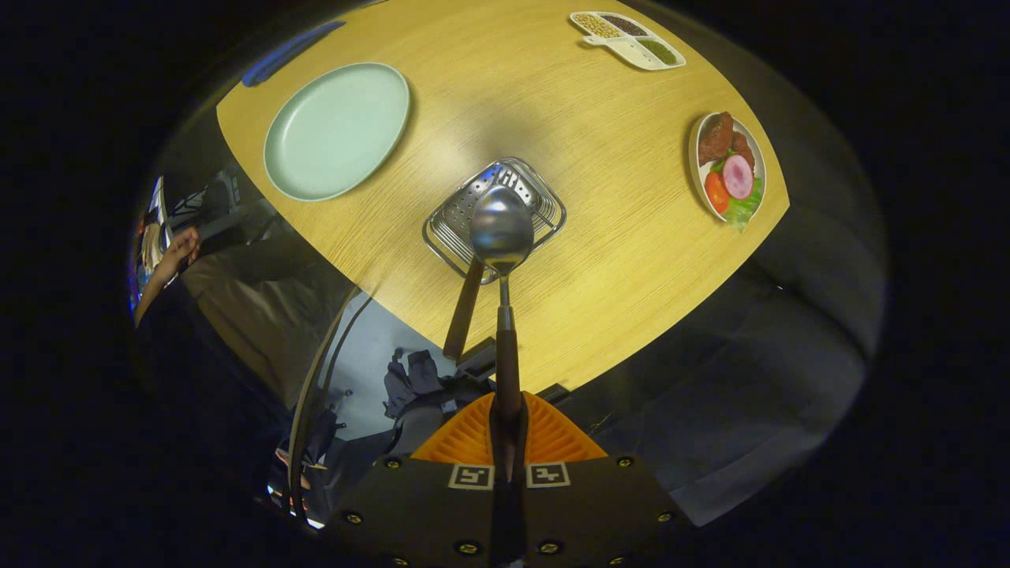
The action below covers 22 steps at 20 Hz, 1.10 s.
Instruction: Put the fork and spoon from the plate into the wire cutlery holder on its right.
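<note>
Wooden table (615, 260) is seen from above. The plate (337, 131), upper left of the frame, lies bare. One brown handle (464, 312) already leans in the wire cutlery holder (495, 217) at centre, presumably the fork, its head hidden behind the spoon (502, 230). The spoon is held clamped in the gripper (508, 430), bowl poised over the holder; only its lowering is judged left.

The table (600, 260) was light wood with fine grain. The plate (337, 131) was pale green. The spoon (502, 232) had a silver bowl and a dark brown handle. The wire holder (552, 211) was shiny silver.

The gripper (509, 430) held the spoon handle between its fingers.
</note>
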{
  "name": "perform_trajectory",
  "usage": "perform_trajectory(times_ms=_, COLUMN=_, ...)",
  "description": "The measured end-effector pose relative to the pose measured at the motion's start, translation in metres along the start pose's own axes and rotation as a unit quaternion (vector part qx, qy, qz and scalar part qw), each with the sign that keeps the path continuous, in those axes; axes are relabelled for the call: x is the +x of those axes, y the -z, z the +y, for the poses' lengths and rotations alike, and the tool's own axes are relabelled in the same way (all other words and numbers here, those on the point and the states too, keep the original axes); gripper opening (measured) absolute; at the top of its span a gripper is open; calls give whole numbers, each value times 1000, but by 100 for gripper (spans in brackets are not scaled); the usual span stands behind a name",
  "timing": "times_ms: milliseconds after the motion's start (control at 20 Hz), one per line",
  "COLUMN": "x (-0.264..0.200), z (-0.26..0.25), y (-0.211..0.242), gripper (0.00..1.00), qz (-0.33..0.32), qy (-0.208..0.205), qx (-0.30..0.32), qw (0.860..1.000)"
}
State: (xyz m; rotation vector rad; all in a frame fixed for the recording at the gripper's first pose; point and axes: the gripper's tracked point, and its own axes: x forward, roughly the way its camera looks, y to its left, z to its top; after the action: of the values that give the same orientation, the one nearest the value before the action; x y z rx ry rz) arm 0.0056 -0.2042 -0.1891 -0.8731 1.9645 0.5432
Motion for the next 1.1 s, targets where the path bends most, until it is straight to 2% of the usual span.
perform_trajectory(times_ms=250, x=2, z=-14, y=-19, gripper=1, qz=48, qy=6, qx=-14, qw=999)
perform_trajectory(times_ms=300, x=6, z=-13, y=-22, gripper=4, qz=55, qy=6, qx=-16, qw=998)
perform_trajectory(times_ms=600, x=10, z=-14, y=-44, gripper=4, qz=64, qy=9, qx=-21, qw=998)
perform_trajectory(times_ms=750, x=7, z=-21, y=-51, gripper=13, qz=60, qy=19, qx=-28, qw=998)
perform_trajectory(times_ms=1100, x=4, z=-18, y=-50, gripper=14, qz=50, qy=23, qx=-28, qw=998)
